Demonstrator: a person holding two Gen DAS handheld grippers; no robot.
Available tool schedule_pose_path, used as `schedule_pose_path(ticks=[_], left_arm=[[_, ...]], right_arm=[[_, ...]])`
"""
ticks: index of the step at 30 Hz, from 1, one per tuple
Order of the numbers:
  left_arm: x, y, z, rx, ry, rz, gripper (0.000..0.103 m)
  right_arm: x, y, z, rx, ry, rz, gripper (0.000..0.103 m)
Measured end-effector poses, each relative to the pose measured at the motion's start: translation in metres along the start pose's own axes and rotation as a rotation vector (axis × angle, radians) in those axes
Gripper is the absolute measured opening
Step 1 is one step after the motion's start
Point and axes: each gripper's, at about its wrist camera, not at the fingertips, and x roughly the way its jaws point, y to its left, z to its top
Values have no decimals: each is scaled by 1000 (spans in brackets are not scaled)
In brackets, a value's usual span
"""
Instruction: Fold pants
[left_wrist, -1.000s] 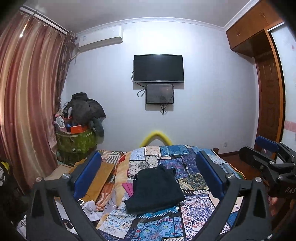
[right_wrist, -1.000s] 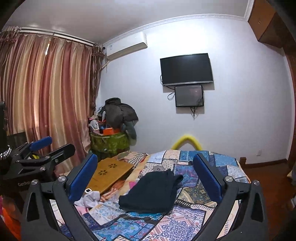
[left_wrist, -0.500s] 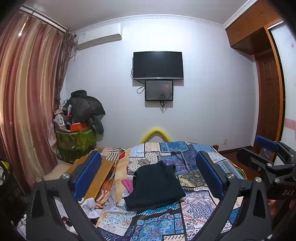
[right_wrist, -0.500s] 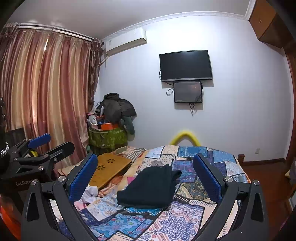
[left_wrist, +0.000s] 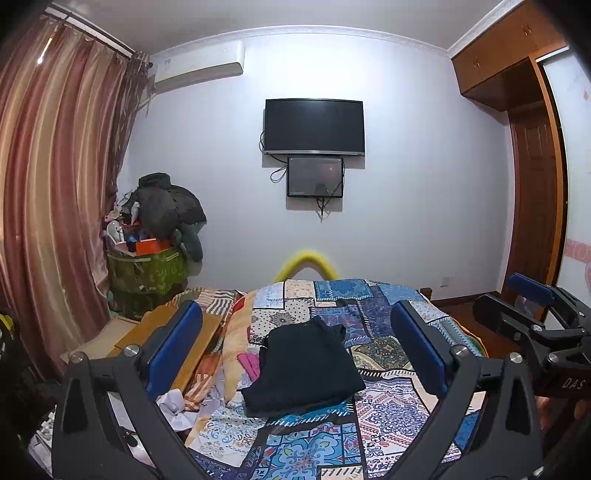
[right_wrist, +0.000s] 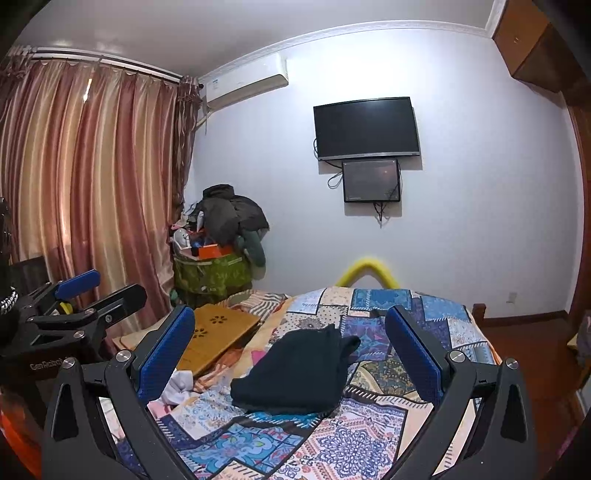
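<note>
- Fingers of the left gripper (left_wrist: 295, 354) stand wide apart with nothing between their blue pads (left_wrist: 173, 347); it hangs above the near end of the bed, clear of the cloth.
- Fingers of the right gripper (right_wrist: 290, 354) are just as wide and also empty; it shows in the left camera at about 3 o'clock, side by side with its partner.
- At about 9 o'clock from the bed centre lies a wooden board (right_wrist: 218, 338), with a scrap of white cloth (right_wrist: 177, 386) nearer the camera and a small pink item (left_wrist: 249, 363) just beside the pants.
- Dark pants (left_wrist: 303, 369) lie in the middle of the patchwork quilt (left_wrist: 373, 413), already gathered into a compact, roughly rectangular stack; a loose end pokes out at the stack's 1 o'clock corner.
- Judging by the slack edges and soft creases, the pants are light, limp cloth: they will sag and slide open if lifted by one point, and a single layer may peel off the stack.
- A sound grip would likely pinch all layers at two corners of one edge, one gripper each, for instance the near edge at 6 o'clock, keeping the cloth taut between them.
- The loose end probably needs tucking or smoothing flat.
- The quilt underneath is soft too, so a deep pinch risks catching it along with the pants.
</note>
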Motion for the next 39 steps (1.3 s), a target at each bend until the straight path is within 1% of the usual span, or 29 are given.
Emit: schedule_pose_path(ticks=[16, 39], left_arm=[[4, -2, -1, 0, 14, -7, 103], [8, -2, -1, 2, 41, -42, 103]], right_arm=[[-2, -3, -1, 5, 5, -6, 102], [-2, -3, 1, 11, 0, -16, 102]])
